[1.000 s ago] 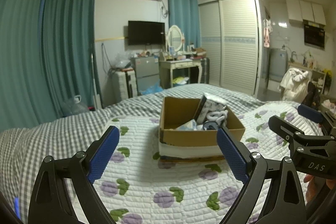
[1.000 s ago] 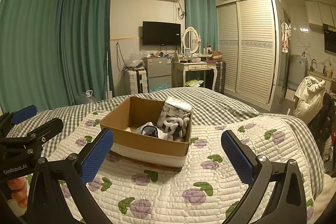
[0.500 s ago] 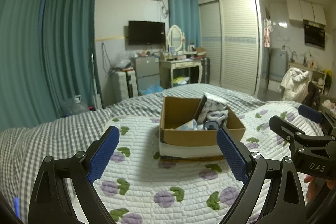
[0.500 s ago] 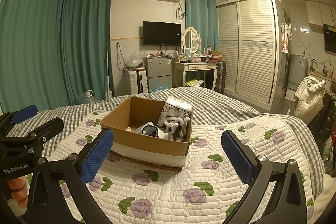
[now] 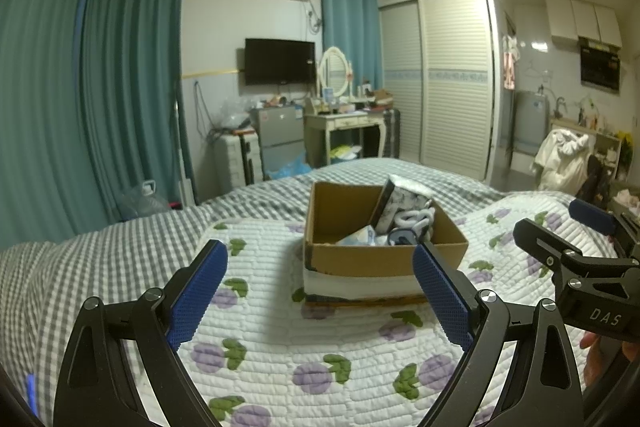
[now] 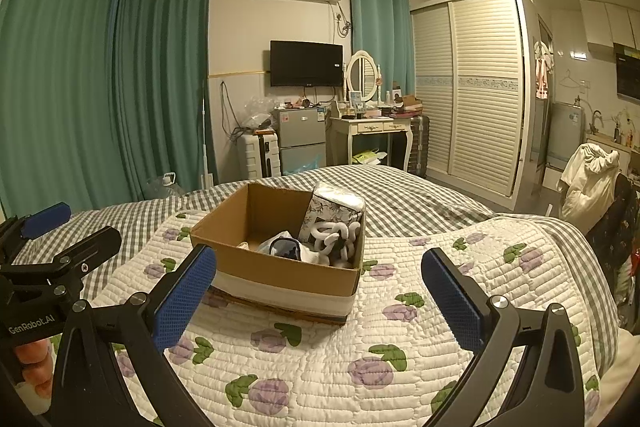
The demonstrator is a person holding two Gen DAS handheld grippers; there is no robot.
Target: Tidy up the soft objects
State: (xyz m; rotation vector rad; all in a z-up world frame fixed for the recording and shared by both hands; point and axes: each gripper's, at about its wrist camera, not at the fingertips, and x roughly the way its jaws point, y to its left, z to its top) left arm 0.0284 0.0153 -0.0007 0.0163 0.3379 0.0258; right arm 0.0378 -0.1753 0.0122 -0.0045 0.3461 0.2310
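Observation:
An open cardboard box (image 5: 348,259) (image 6: 280,277) sits on the floral quilt (image 5: 280,367) (image 6: 320,379) in the middle of the bed. Inside it are a patterned soft pack (image 6: 336,213) (image 5: 394,203), a white chain-like soft item (image 6: 334,237) (image 5: 416,219) and a dark blue item (image 6: 286,247). My left gripper (image 5: 320,287) is open and empty, held above the quilt just short of the box. My right gripper (image 6: 320,299) is open and empty, also just short of the box. Each gripper shows at the edge of the other's view.
A grey checked bedspread (image 5: 100,259) lies under the quilt. Beyond the bed stand teal curtains (image 6: 120,87), a small fridge (image 6: 302,139), a dressing table (image 6: 372,131) and a white wardrobe (image 6: 472,87). A chair with white clothing (image 6: 588,179) is at the right.

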